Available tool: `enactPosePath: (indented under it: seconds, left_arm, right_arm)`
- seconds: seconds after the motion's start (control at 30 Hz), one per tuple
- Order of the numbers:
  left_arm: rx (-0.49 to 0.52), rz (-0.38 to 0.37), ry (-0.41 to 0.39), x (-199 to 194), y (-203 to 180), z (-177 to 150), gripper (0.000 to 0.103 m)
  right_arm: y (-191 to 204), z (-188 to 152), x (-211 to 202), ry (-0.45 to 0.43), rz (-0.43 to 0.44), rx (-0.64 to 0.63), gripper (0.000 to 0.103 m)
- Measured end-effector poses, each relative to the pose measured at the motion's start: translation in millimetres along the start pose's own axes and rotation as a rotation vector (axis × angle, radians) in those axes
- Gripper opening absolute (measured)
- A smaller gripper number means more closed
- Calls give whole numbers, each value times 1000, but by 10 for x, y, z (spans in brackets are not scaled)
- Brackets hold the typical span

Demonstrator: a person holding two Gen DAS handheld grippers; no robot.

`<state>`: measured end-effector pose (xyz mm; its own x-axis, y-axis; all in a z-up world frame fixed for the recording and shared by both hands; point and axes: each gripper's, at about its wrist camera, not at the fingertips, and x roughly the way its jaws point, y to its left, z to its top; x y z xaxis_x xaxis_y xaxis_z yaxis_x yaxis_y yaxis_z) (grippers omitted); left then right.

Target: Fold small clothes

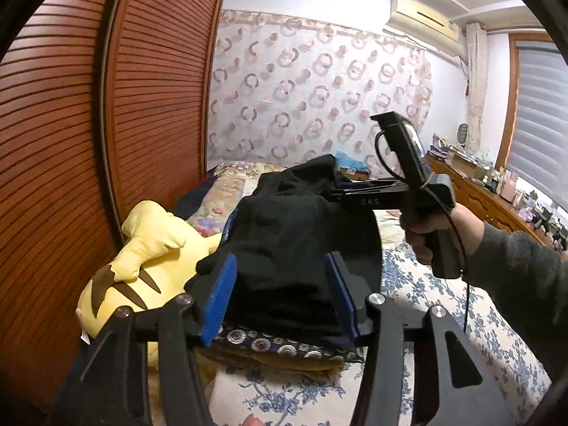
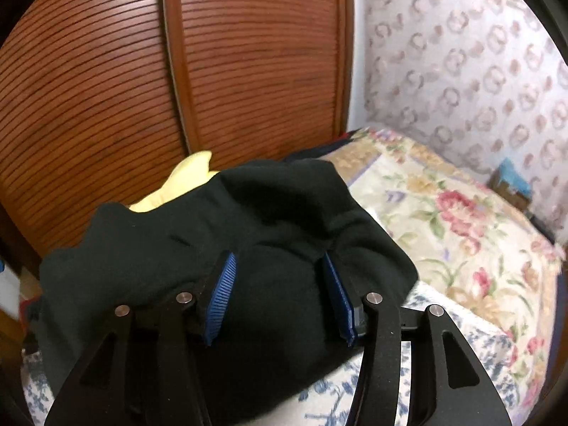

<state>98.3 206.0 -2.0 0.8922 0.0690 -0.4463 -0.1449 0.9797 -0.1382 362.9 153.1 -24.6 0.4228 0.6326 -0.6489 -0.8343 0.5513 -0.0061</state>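
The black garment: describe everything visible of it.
The black garment is dark, soft, matte cloth, bunched and creased, lifted above the floral bed cover. The left gripper has cloth between its blue pads; the right gripper grips it too, cloth draping over its left finger. A yellow plush toy lies beside it, partly hidden behind it.

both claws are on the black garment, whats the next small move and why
Probably lower the black garment flat onto the floral bedspread first. It hangs bunched between the left claw and right claw, partly over the yellow plush, so no clean fold line shows.
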Motion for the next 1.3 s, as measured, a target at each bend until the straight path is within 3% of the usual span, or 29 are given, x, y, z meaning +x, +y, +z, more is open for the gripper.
enactPosePath:
  seconds: [0.23, 0.43, 0.53, 0.83, 1.1, 1.3]
  left_arm:
    - [67, -29, 8, -84, -303, -38, 52]
    - [105, -64, 16, -148, -613, -133, 52]
    - [116, -77, 27, -158, -765, -197, 52]
    - [139, -105, 48, -230, -1151, -254, 52]
    - [149, -78, -8, -501, -1405, -162, 52]
    - [156, -64, -23, -629, -1447, -112, 52]
  right_arm:
    - [147, -433, -735, -64, -52, 27, 53]
    - [170, -1011, -1430, -91, -116, 96, 70]
    - [173, -1288, -1743, -106, -144, 142, 72]
    - [201, -2026, -2579, -179, -337, 288, 73]
    - [383, -2328, -3309, -281, -482, 353, 73]
    - [484, -2396, -3587, -331, -532, 373, 73]
